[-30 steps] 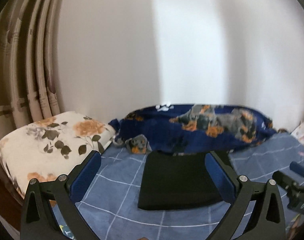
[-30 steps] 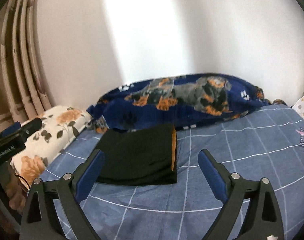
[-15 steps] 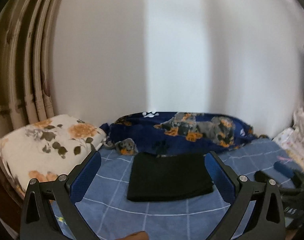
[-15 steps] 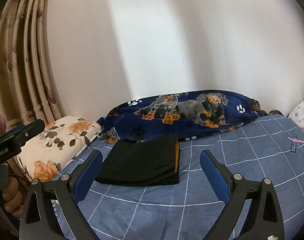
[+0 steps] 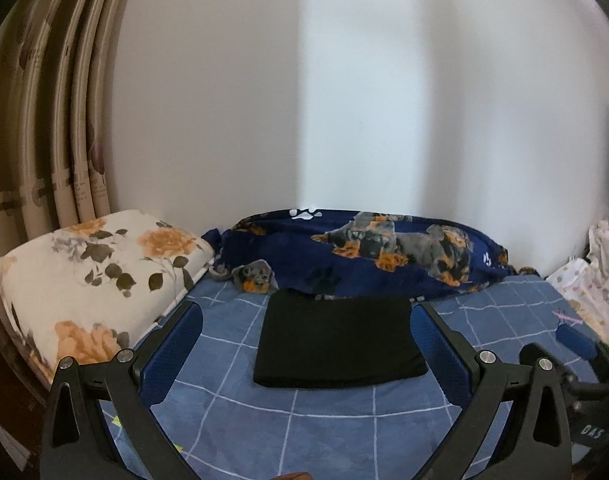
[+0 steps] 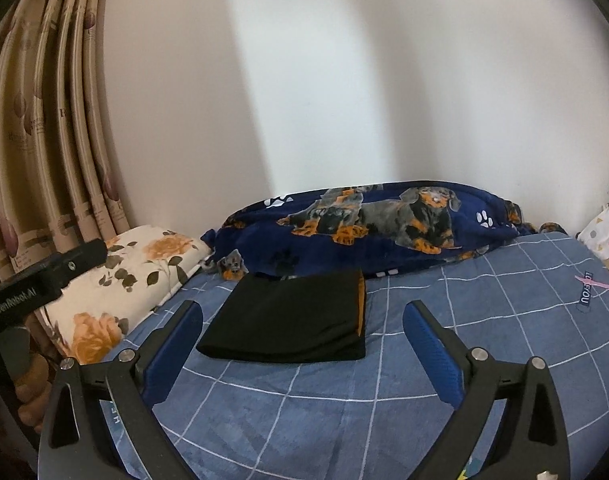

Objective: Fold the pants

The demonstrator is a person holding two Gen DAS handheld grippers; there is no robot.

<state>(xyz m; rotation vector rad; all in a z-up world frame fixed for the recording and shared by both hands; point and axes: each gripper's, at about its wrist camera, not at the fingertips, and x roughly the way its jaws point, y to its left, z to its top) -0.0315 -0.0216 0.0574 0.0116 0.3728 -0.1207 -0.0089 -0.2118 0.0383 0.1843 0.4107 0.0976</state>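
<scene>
Grippers, left (image 5: 306,340) & right (image 6: 302,334), angled down, jaws wide, clear of folded pants (image 5: 338,344).

Both views were wrist fisheyes, each looking forward along its own tool and tilted slightly down over the bed (image 5: 328,420). The left wrist view framed the folded pants (image 5: 338,342) dead centre between the left tool (image 5: 306,348) fingers, fairly near. The right wrist view sat further right, so the pants (image 6: 288,318) fell left of centre, ahead of the right tool (image 6: 302,344). Both faced the white wall (image 5: 344,100). Shared: pants, floral pillow (image 5: 92,276), dog-print blanket (image 6: 384,228), curtain (image 6: 44,140). Each view caught the other tool at its edge: right tool (image 5: 576,344), left tool (image 6: 44,280).
</scene>
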